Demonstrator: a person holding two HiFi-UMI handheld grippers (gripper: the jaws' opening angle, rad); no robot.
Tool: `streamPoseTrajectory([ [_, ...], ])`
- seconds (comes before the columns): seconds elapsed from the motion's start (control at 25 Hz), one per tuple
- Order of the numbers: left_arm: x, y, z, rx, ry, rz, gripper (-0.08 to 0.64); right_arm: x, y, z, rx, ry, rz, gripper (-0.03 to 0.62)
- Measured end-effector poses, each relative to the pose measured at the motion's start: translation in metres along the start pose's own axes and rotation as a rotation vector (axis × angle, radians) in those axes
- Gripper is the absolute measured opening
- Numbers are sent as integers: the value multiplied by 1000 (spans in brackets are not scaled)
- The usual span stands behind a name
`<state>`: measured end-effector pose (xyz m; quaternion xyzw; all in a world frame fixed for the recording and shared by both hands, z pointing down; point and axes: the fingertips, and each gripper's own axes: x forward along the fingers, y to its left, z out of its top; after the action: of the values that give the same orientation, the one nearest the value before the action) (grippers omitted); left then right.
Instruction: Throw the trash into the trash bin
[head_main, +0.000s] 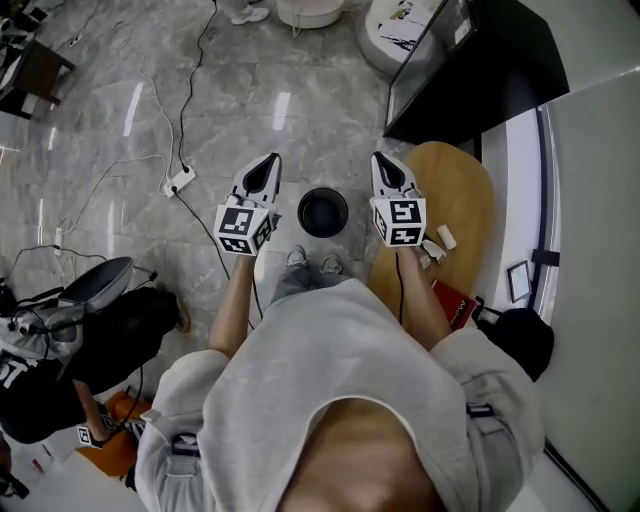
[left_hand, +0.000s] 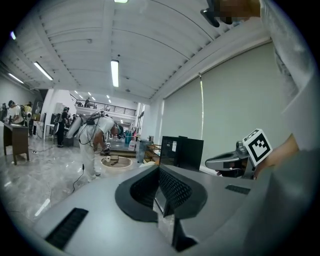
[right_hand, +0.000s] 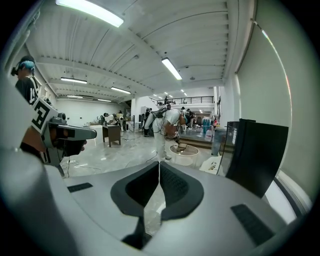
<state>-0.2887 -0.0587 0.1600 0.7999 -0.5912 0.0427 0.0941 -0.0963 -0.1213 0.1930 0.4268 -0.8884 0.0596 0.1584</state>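
Observation:
A round black trash bin stands on the marble floor just ahead of my feet, seen from above in the head view. My left gripper hovers to its left and my right gripper to its right, both pointing forward at about the same height. Each one's jaws meet at the tips with nothing between them, as the left gripper view and the right gripper view show. Small white scraps of trash lie on the wooden table at the right, behind the right gripper.
A black cabinet stands beyond the wooden table. A power strip with cables runs across the floor at the left. A person in black crouches at lower left. A red packet and a black bag sit at the right.

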Motion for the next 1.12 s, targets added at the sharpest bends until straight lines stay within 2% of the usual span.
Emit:
streamPoseTrajectory([
  [0.2, 6, 11, -18, -15, 28, -55, 18, 7, 24, -17, 16, 24, 0, 32],
  [0.4, 12, 3, -44, -26, 80, -110, 18, 6, 44, -42, 34, 73, 6, 32],
  [0.88, 31, -30, -107, -44, 194, -203, 18, -2, 47, -126, 133, 182, -31, 32],
  [1.12, 46, -67, -137, -61, 263, -271, 18, -30, 28, -169, 200, 243, -99, 32],
])
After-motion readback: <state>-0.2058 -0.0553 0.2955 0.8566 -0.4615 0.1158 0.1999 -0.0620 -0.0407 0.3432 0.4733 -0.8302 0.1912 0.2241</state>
